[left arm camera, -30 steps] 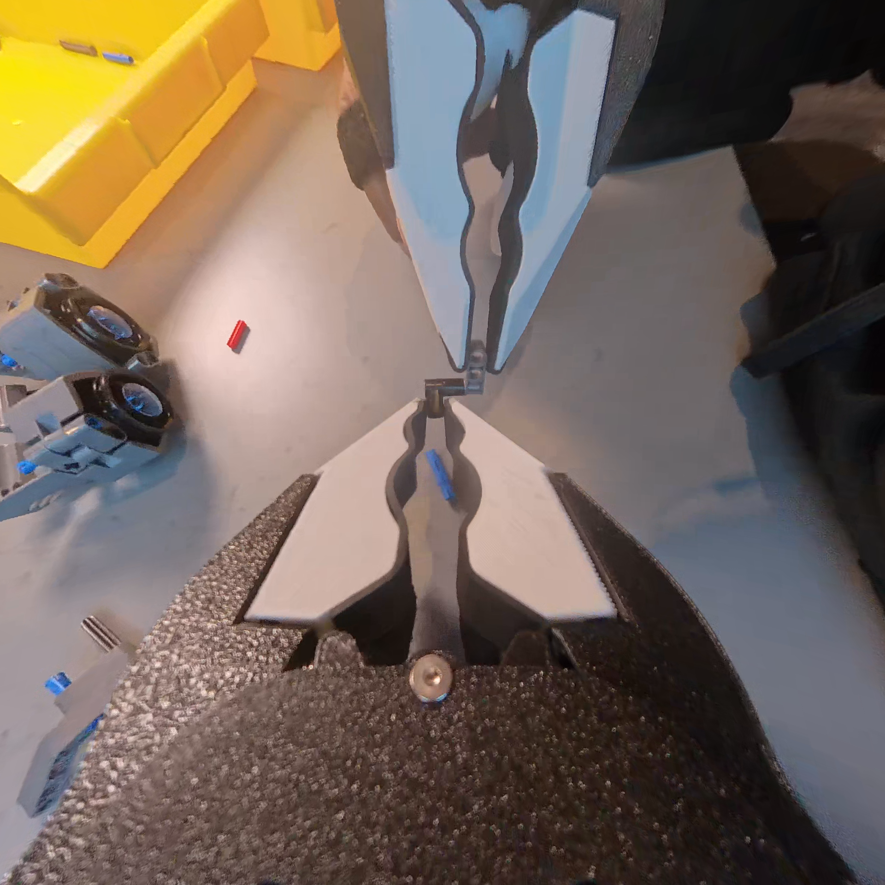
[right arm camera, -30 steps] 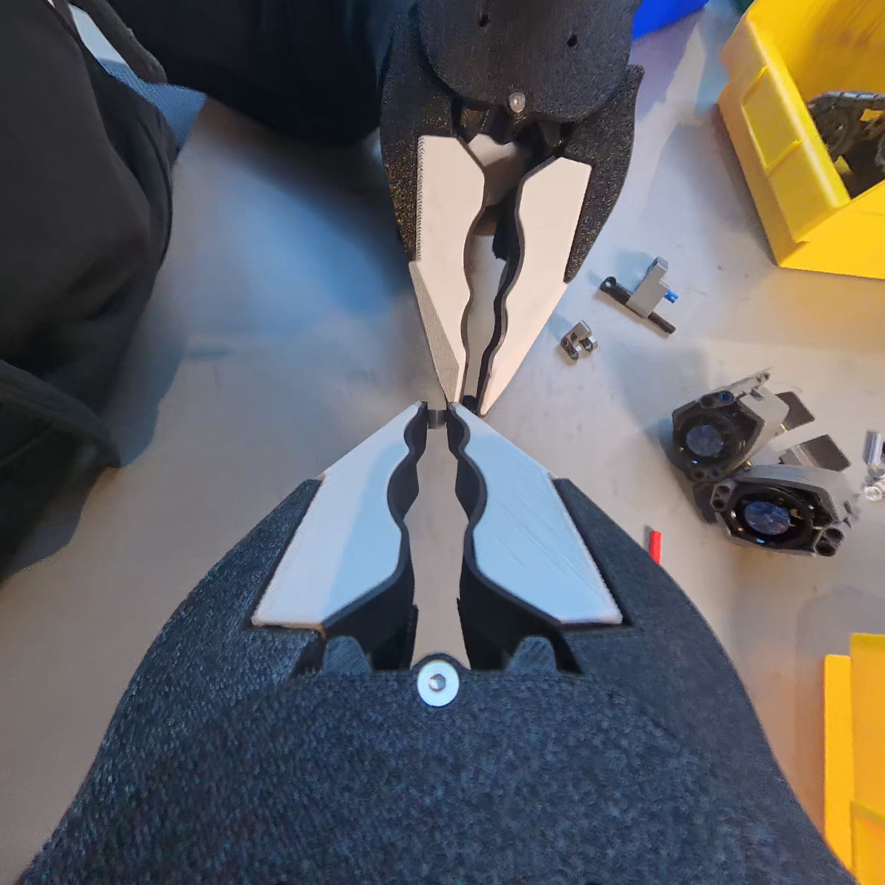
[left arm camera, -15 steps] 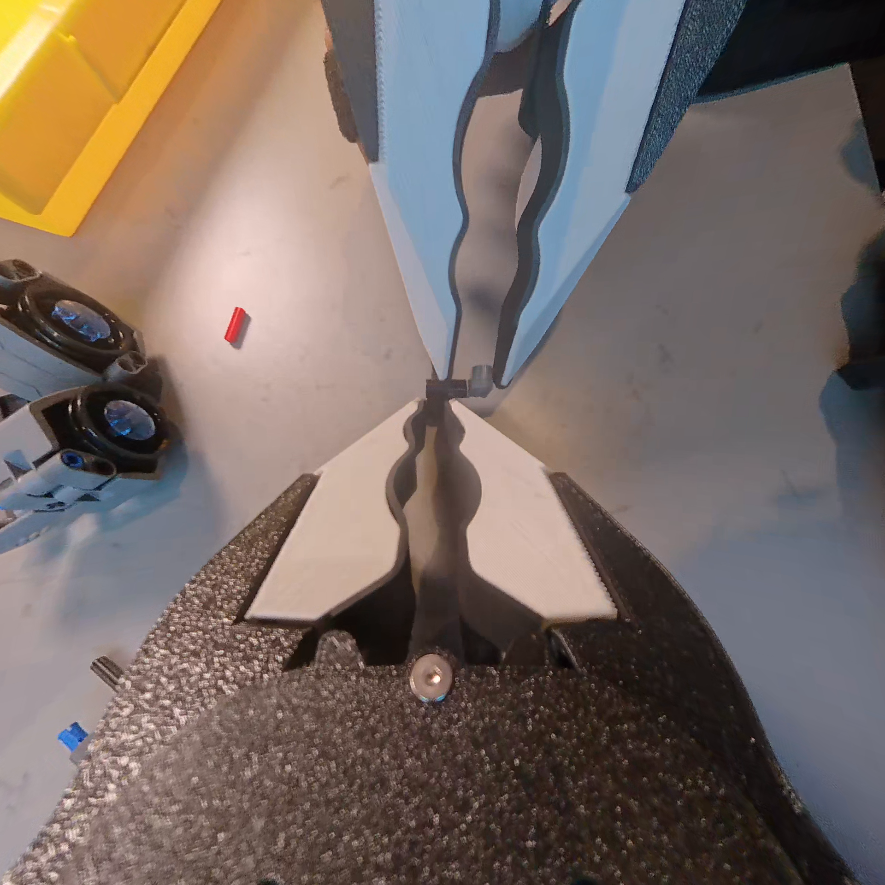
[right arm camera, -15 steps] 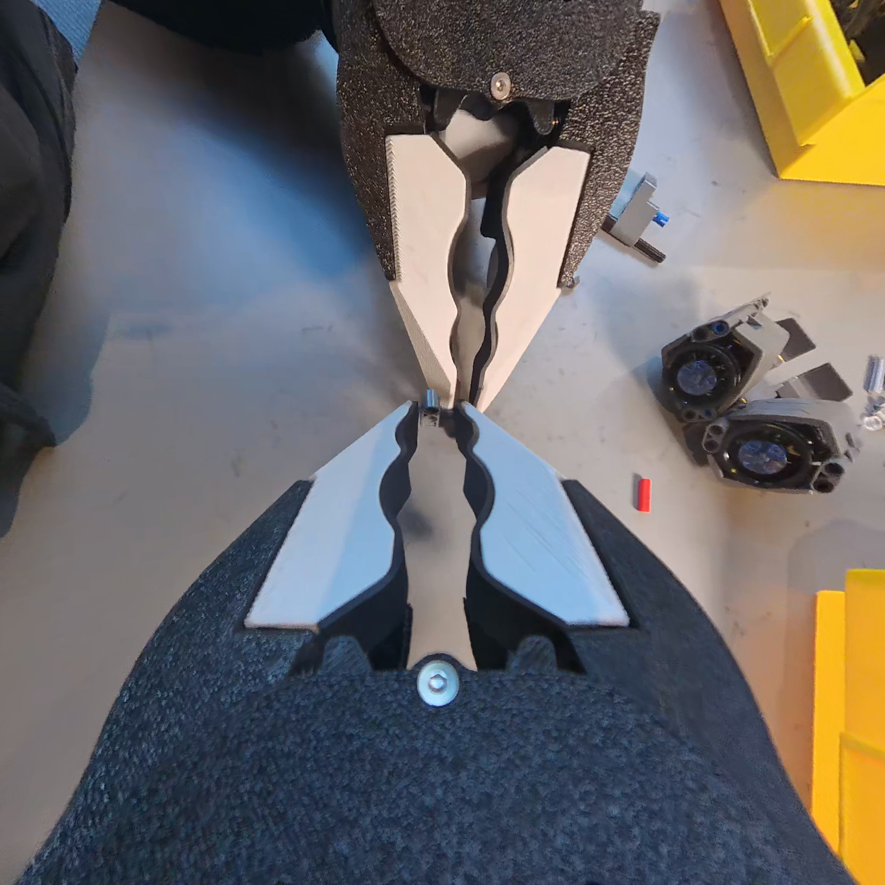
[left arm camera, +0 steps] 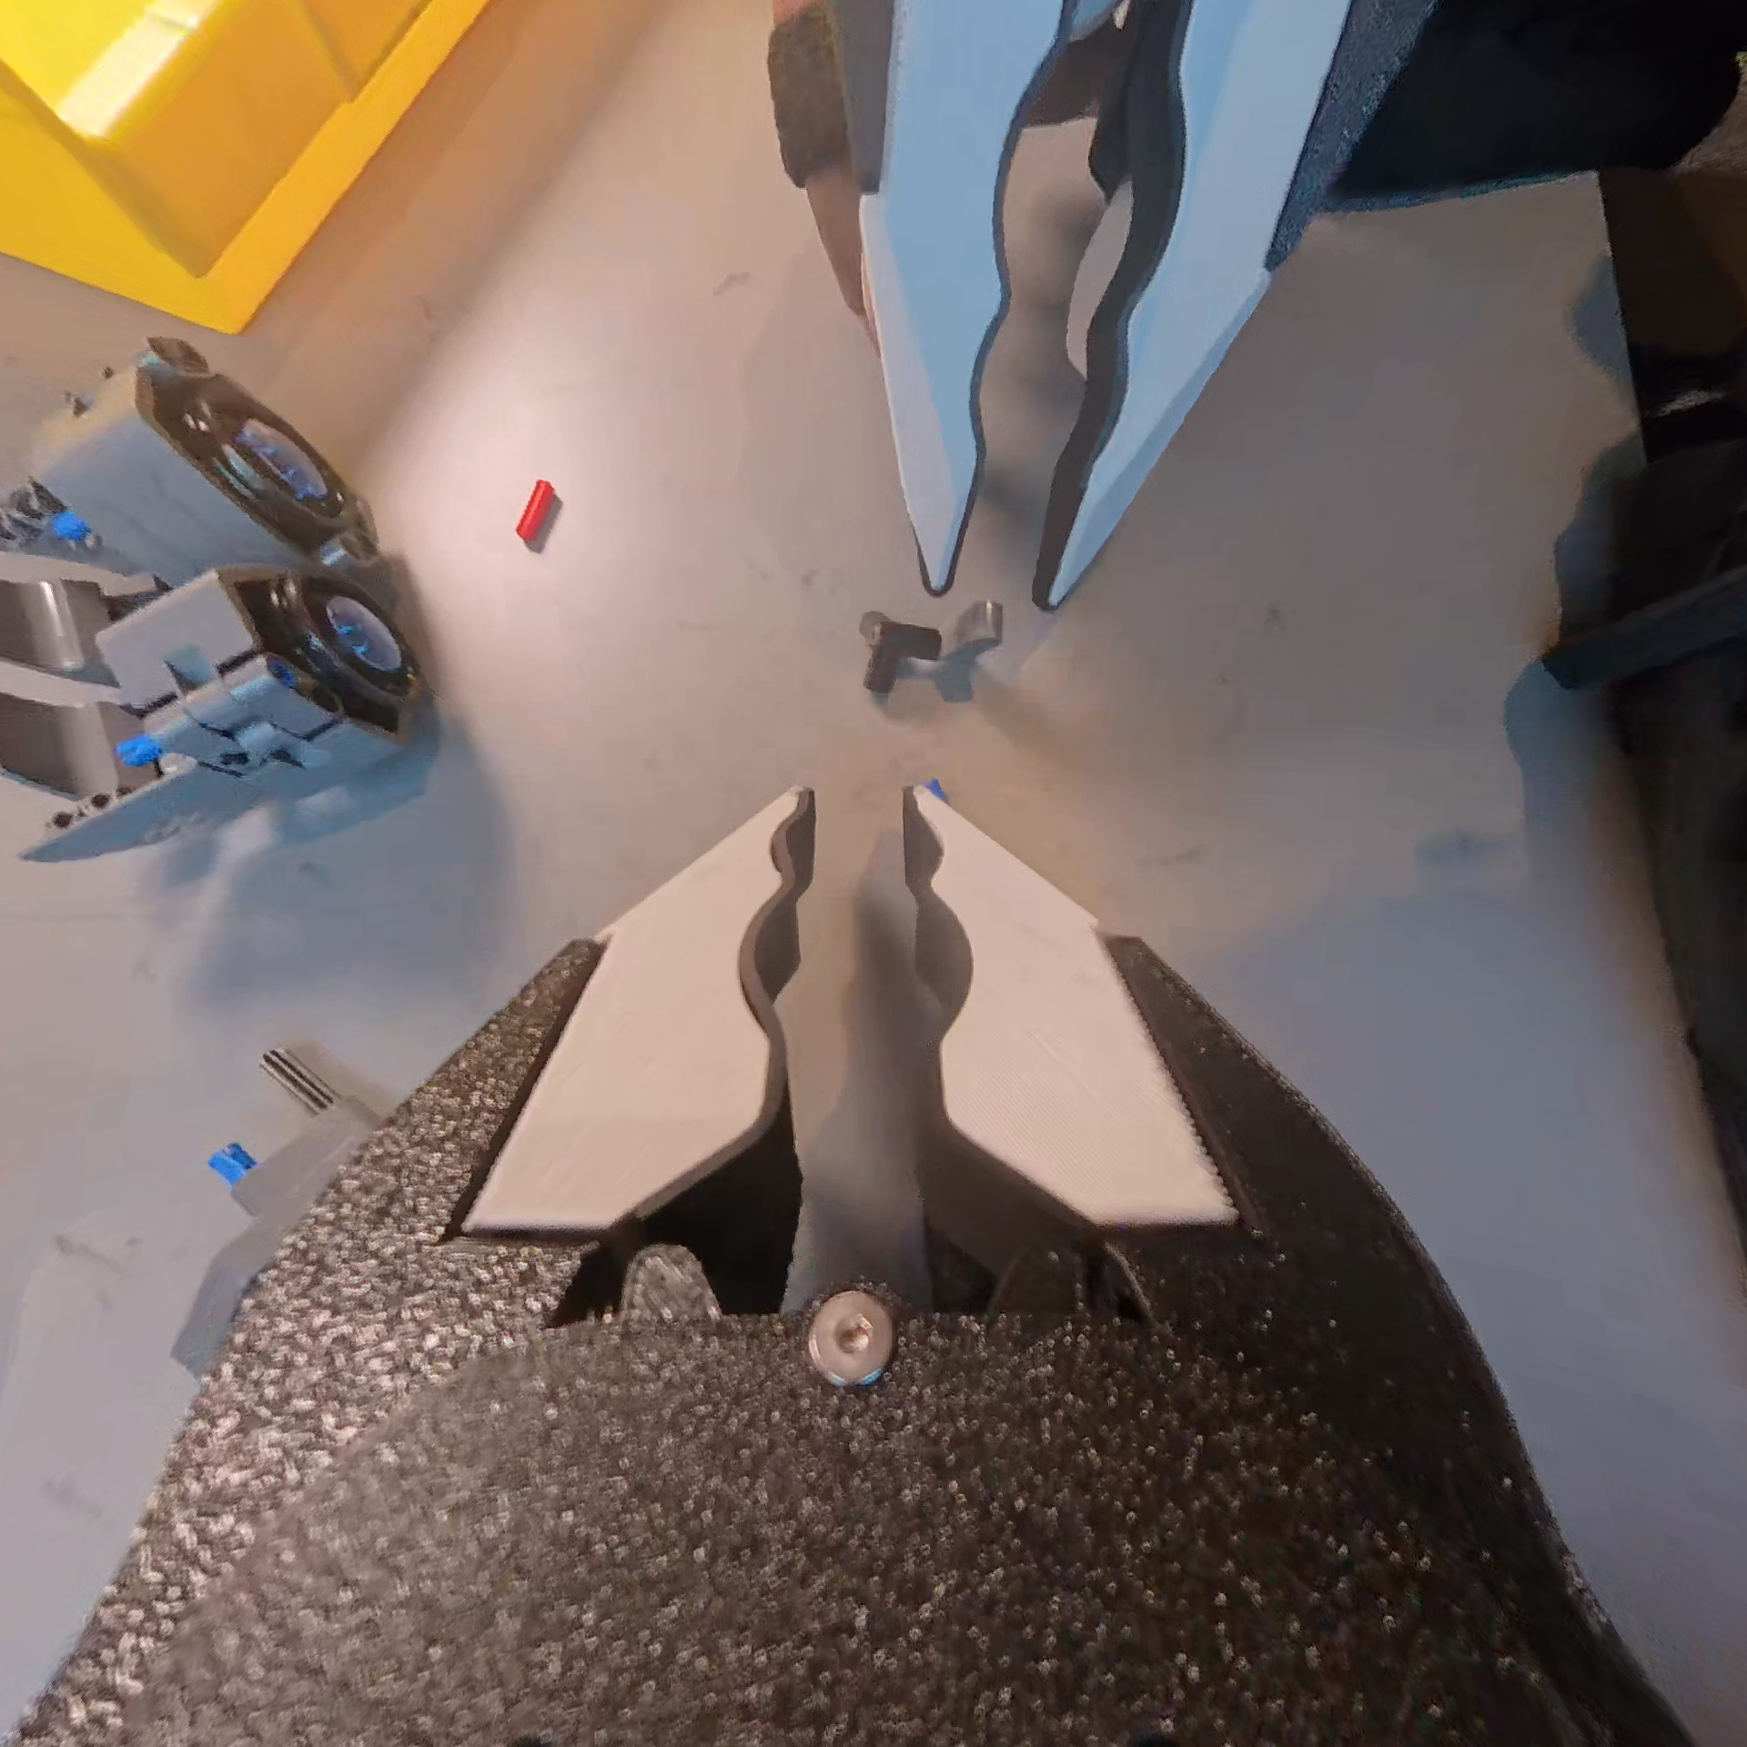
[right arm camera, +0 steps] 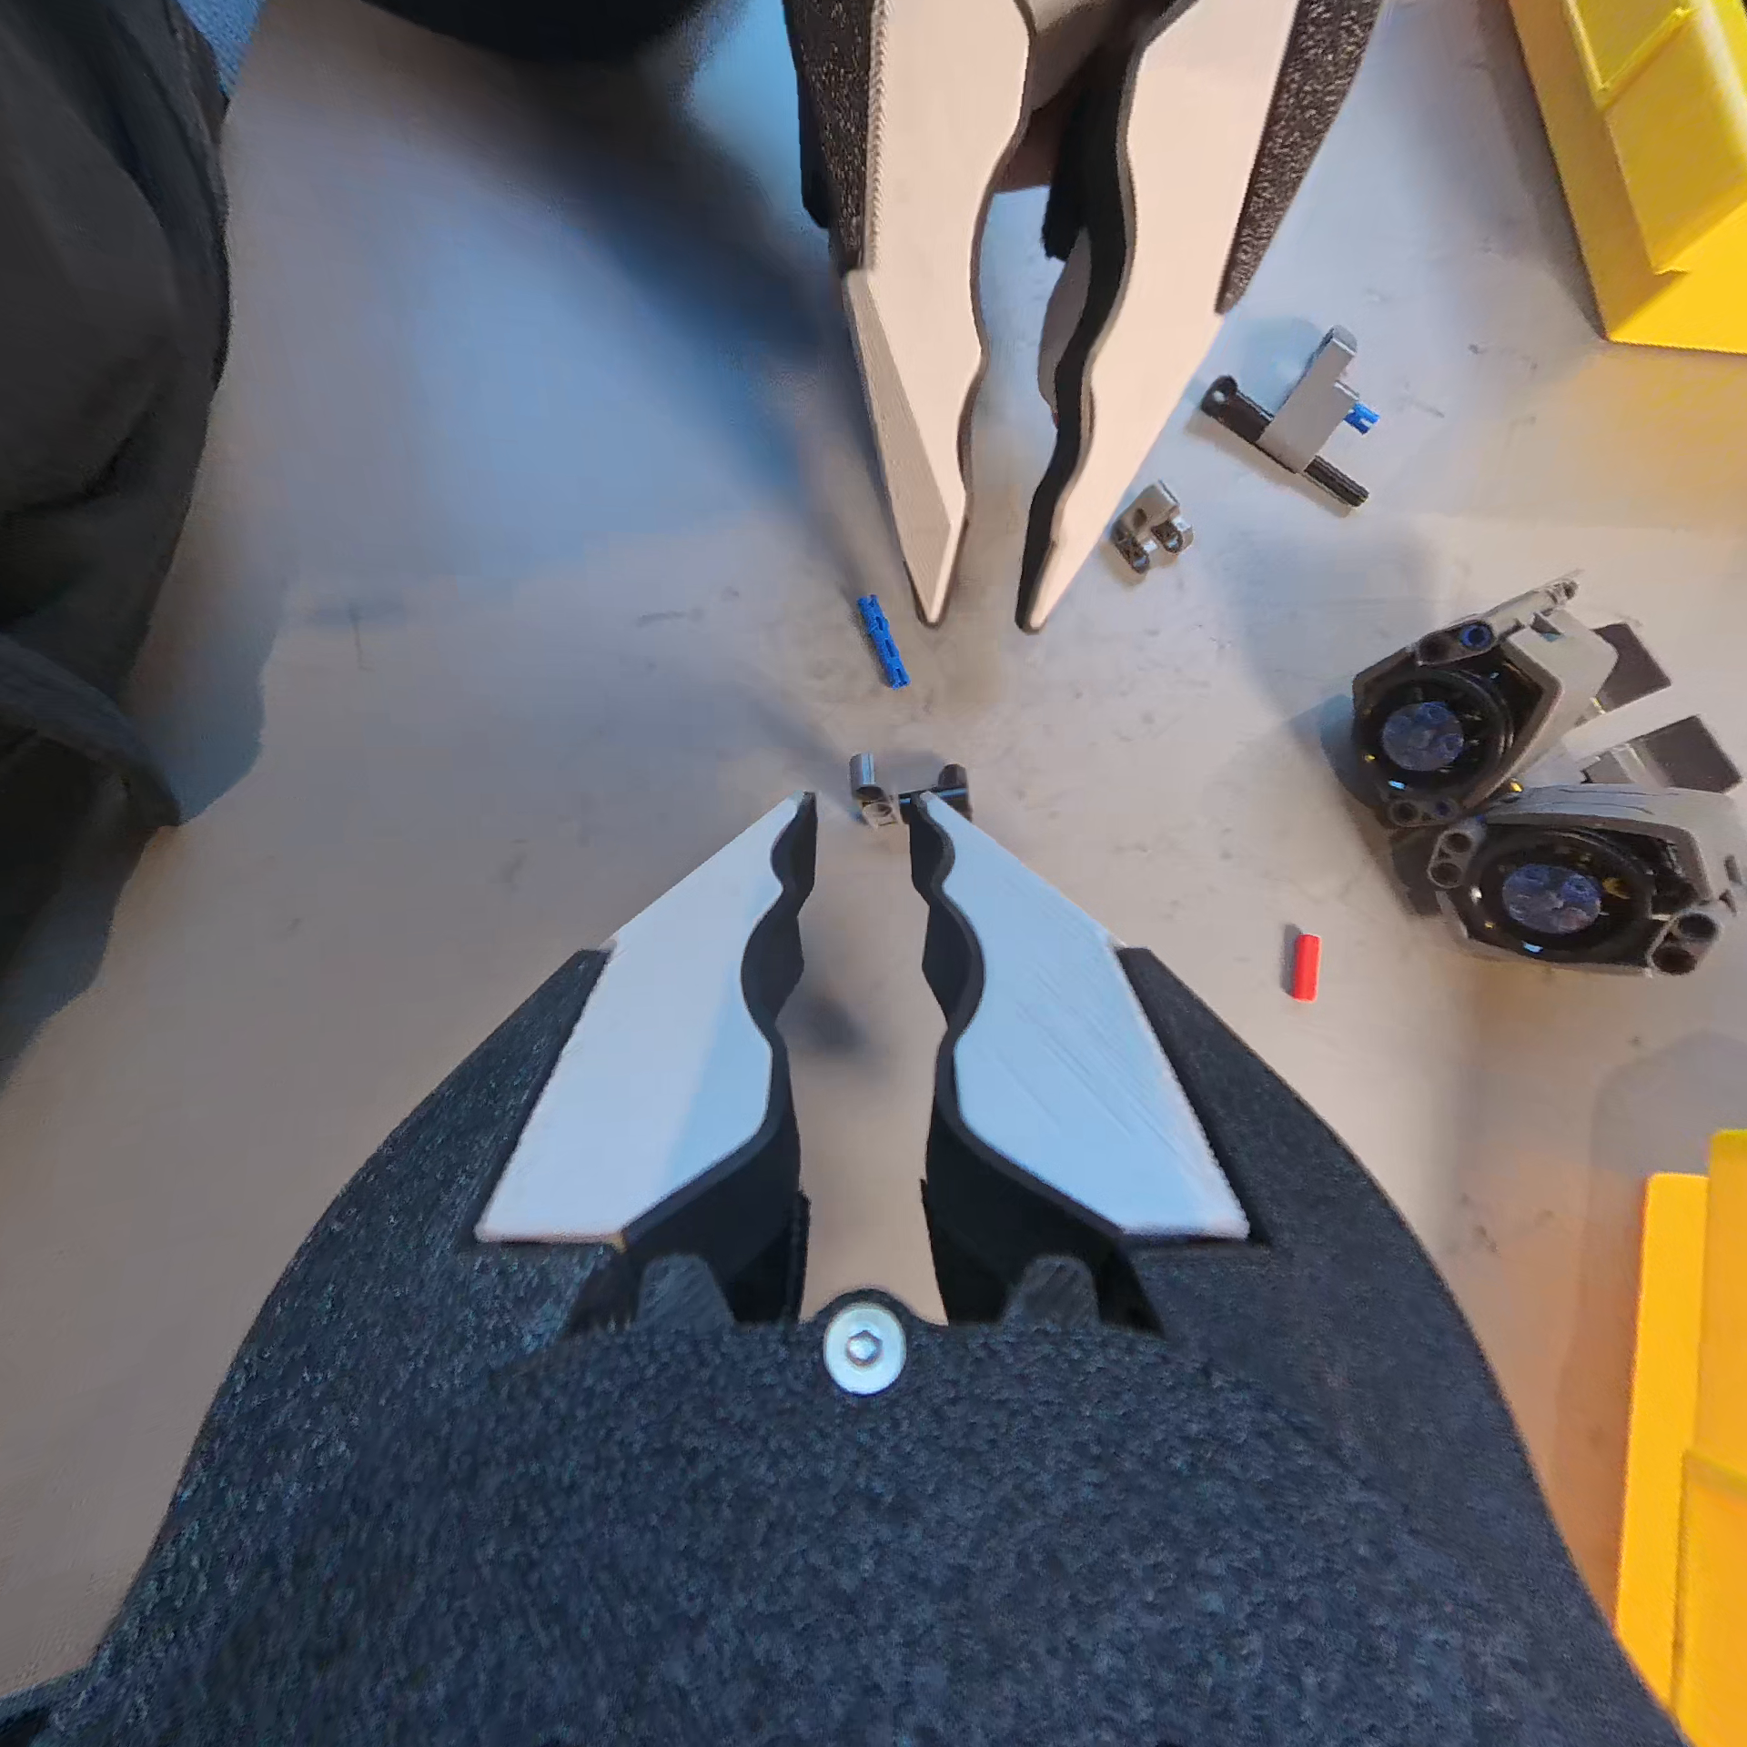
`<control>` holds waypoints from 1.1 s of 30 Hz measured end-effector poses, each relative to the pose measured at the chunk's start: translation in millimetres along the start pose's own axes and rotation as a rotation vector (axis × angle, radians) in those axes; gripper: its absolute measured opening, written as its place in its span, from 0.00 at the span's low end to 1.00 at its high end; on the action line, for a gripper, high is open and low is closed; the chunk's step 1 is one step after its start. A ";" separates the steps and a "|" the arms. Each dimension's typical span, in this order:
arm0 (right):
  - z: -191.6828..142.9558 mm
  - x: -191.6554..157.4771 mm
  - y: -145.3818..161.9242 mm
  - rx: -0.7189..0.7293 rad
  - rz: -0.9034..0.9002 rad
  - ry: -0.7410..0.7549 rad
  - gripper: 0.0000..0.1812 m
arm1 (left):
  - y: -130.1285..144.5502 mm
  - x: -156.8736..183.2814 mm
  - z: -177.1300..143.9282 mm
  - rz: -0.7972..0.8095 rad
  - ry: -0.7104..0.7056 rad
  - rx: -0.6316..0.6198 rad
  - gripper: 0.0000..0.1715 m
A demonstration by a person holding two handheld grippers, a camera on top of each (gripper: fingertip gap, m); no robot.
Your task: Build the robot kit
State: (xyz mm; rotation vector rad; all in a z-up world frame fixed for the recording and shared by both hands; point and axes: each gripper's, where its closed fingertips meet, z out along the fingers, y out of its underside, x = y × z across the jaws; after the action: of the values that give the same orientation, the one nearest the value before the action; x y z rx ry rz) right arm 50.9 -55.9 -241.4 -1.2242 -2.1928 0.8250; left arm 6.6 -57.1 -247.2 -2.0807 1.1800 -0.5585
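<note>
Grey tabletop, yellow bin far left.

Left wrist view: left gripper released, nothing between the jaws. Small black-and-grey connector piece lies loose on the table between both sets of tips, touched by neither. Right gripper opposite, also spread. Grey motor assembly and red pin off left.

Right wrist view: right gripper released, connector piece just beyond its tips. Blue pin lies near the left gripper, apart from it.
</note>
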 end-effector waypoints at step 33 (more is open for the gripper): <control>-24.3 -1.3 -66.6 0.364 -0.063 0.063 0.02 | -57.9 37.6 -37.4 -0.072 0.206 0.361 0.02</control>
State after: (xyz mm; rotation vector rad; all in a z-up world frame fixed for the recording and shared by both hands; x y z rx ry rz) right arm 29.6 -78.1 -177.5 -0.9819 -1.9125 1.0859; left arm 34.7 -81.4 -177.9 -1.7925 1.0290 -0.9630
